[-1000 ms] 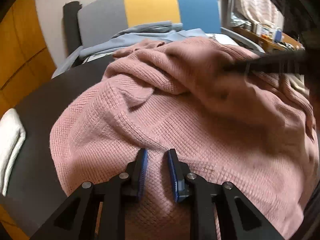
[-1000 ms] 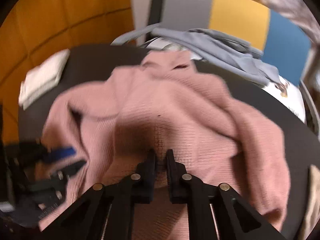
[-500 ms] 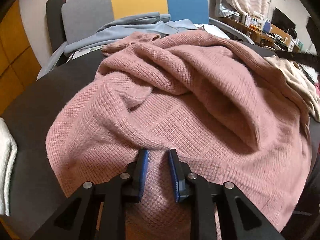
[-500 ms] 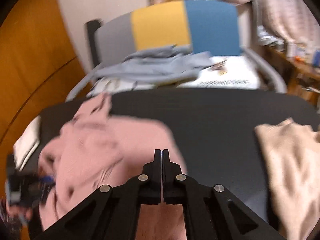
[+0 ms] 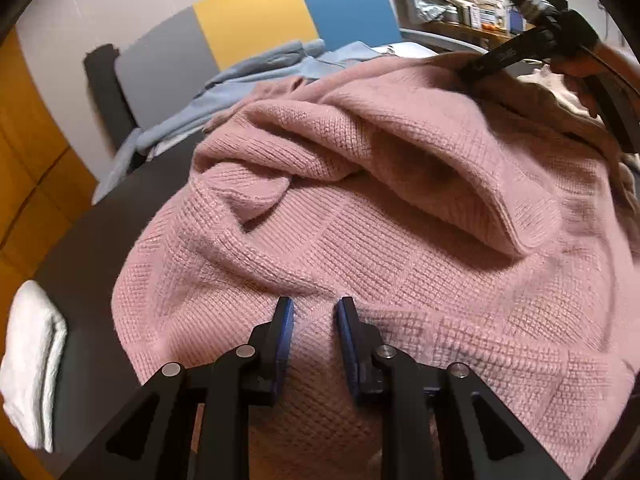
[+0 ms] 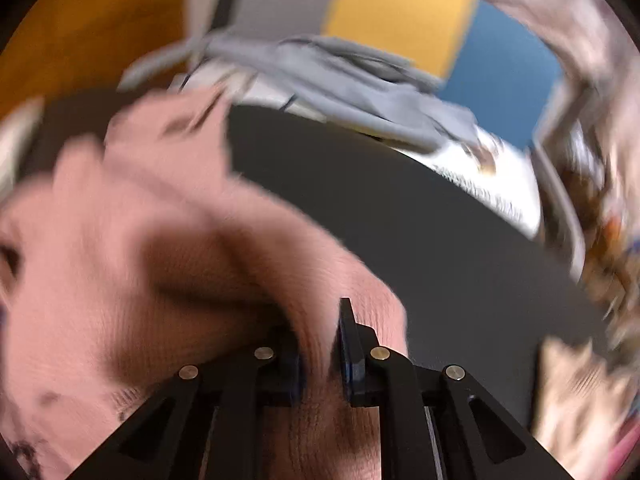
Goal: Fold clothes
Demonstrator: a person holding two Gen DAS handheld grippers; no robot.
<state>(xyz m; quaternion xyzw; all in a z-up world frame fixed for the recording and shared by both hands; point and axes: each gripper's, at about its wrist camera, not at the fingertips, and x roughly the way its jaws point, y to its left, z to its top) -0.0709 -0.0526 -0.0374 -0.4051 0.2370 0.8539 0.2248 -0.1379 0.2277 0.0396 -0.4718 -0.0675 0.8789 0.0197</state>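
Observation:
A pink knit sweater (image 5: 400, 240) lies rumpled on the dark table (image 5: 80, 248). My left gripper (image 5: 316, 304) rests on its near part, pinching a small ridge of knit between the blue pads while its jaws are opening. In the left wrist view a hand brings my right gripper's fingers (image 5: 500, 56) to the sweater's far right edge. The right wrist view is blurred: my right gripper (image 6: 318, 320) has its jaws opening, and sweater (image 6: 160, 240) fabric lies between them and drapes over the left fingertip.
A folded white cloth (image 5: 32, 360) lies at the table's left edge. A beige garment (image 6: 580, 400) lies at the right. Behind the table, a grey-blue garment (image 5: 260, 76) is draped over a grey, yellow and blue chair (image 5: 256, 20). Dark tabletop (image 6: 400, 220) shows beyond the sweater.
My right gripper swung from over the bare table back onto the sweater's edge, and its shut jaws parted. The left gripper's gap widened and it rolled slightly, staying in place.

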